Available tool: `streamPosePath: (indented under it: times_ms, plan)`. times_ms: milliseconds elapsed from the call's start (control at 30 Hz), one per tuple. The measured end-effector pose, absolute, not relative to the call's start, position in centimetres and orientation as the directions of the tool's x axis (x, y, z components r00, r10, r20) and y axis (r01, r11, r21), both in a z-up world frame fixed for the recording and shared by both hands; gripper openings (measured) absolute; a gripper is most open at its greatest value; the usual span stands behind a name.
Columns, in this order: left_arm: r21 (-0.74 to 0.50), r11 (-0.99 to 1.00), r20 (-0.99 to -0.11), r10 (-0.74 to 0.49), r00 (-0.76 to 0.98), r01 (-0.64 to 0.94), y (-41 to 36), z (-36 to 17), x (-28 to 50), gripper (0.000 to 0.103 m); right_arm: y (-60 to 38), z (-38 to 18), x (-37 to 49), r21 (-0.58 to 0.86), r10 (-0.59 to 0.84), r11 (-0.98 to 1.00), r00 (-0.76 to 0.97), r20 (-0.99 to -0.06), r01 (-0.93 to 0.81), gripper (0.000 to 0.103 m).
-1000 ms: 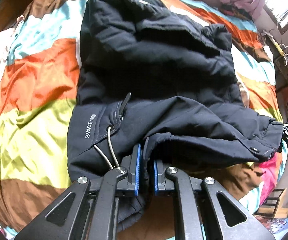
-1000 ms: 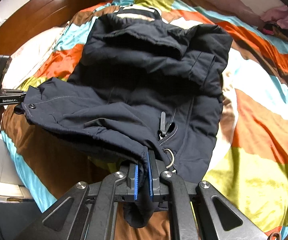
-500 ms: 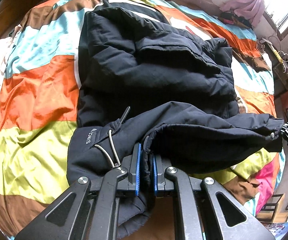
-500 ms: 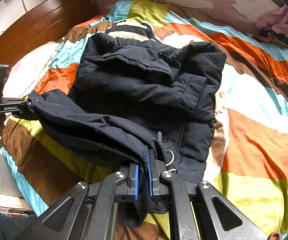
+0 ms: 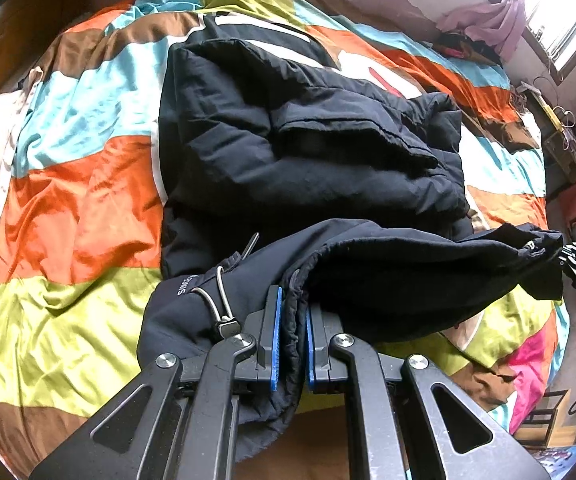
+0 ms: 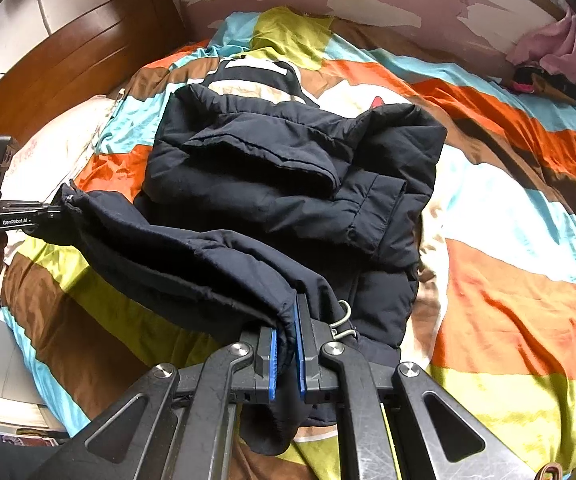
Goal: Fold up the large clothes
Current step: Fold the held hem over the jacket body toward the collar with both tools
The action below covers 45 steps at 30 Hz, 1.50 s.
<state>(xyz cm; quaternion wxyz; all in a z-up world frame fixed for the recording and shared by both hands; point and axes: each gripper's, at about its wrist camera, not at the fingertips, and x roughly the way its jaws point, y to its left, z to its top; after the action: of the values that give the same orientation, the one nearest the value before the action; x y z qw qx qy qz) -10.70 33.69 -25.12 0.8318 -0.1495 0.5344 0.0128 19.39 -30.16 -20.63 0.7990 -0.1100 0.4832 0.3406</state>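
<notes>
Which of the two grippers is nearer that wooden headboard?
Left. The left gripper holds the jacket hem on the side toward the headboard; the right gripper clamps the hem's far corner.

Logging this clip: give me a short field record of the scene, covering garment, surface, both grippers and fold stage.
garment: dark navy padded jacket, sleeves already folded over the body
surface: striped multicoloured bedspread
left gripper: shut on the jacket's hem, near a drawcord toggle
right gripper: shut on the hem at the other corner
hem: lifted off the bed, stretched between the two grippers
fold stage: bottom edge raised, not yet laid over the upper part
other: wooden headboard behind the bed
</notes>
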Motion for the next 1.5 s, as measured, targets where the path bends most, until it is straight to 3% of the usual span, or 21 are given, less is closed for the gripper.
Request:
streamPosePath:
  times_ms: [1500]
  plan:
    - [-0.229, 0.961, -0.848, -0.117, 0.517, -0.158, 35.6, -20.2, -8.4, 0.008, -29.7, -15.6, 22.0, 0.092, 0.483, 0.707, 0.384, -0.787, -0.701, 0.007]
